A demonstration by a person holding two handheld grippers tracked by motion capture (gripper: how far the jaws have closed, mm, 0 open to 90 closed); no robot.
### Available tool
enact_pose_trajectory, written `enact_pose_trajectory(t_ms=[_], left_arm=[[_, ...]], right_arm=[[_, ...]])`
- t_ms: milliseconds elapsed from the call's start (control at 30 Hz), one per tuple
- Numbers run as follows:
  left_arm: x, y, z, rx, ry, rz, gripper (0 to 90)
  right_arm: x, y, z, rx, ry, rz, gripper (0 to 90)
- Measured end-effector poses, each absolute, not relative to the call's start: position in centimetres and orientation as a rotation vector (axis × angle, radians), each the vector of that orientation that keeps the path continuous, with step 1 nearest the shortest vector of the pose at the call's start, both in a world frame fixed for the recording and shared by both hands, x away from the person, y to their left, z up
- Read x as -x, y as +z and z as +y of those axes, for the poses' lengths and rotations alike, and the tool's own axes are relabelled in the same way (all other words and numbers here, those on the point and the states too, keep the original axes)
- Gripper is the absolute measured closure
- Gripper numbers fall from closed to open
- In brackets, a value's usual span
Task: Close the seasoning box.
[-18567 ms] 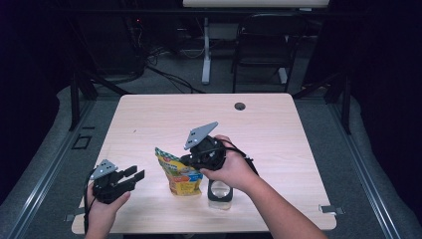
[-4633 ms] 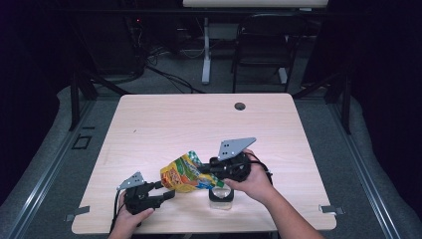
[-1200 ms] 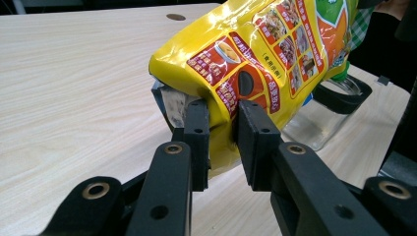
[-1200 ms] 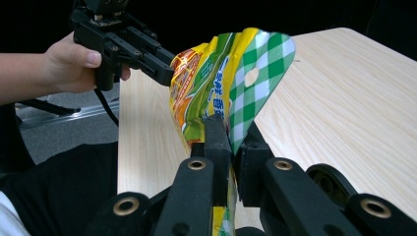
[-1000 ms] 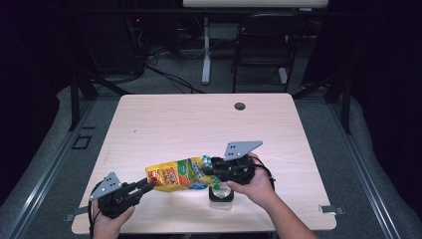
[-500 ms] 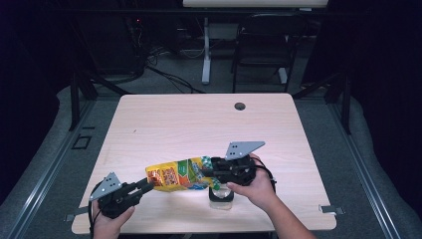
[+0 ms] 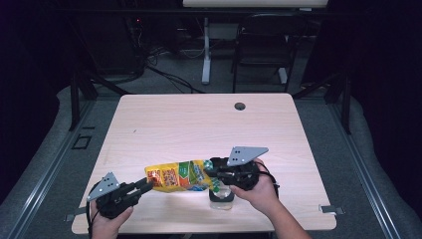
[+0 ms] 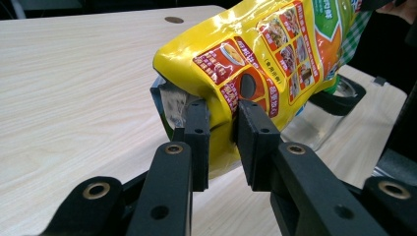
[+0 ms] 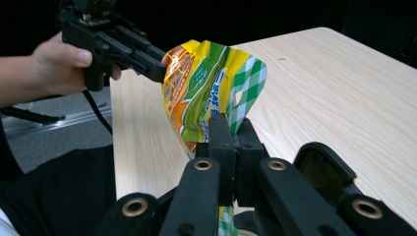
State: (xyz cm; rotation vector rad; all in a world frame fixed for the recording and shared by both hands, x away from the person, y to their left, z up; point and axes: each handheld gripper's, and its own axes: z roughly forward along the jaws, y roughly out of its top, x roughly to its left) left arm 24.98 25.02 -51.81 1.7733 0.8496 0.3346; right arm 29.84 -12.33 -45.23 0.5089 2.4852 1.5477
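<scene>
The pale wooden table (image 7: 164,124) is bearing everything; the glossy yellow foil pouch with red, orange and green printing (image 7: 179,175) is hanging stretched level above its near edge, between the two tools; beneath the pouch's right end a clear glass jar with a black rim (image 7: 220,195) is standing on the table; the left gripper (image 8: 221,140) is clamping the pouch's bottom corner, pads pressing the foil from both sides; the right gripper (image 9: 230,147), its jaws having just been closing, is pinching the pouch's green-checked top edge, jaws nearly together on the thin foil.
</scene>
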Motion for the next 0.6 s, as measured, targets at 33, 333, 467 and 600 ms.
enact_pose_trajectory(t_ms=[33, 333, 467, 600], left_arm=[[-25.0, -51.8, 25.0, -1.773, 0.332, 0.852, 75.9], [-24.9, -51.4, 24.9, -1.776, 0.349, 0.852, 76.0], [-24.7, -50.9, 24.9, -1.760, 0.368, 0.859, 76.1], [-24.5, -50.5, 24.7, -1.765, 0.370, 0.851, 76.1]], right_arm=[[-29.7, -45.2, -12.4, -0.497, 1.539, 2.484, 90.0], [-29.7, -45.4, -12.6, -0.480, 1.556, 2.458, 90.0], [-29.7, -45.4, -12.6, -0.480, 1.569, 2.433, 90.0], [-29.5, -45.6, -12.9, -0.473, 1.580, 2.419, 90.0]])
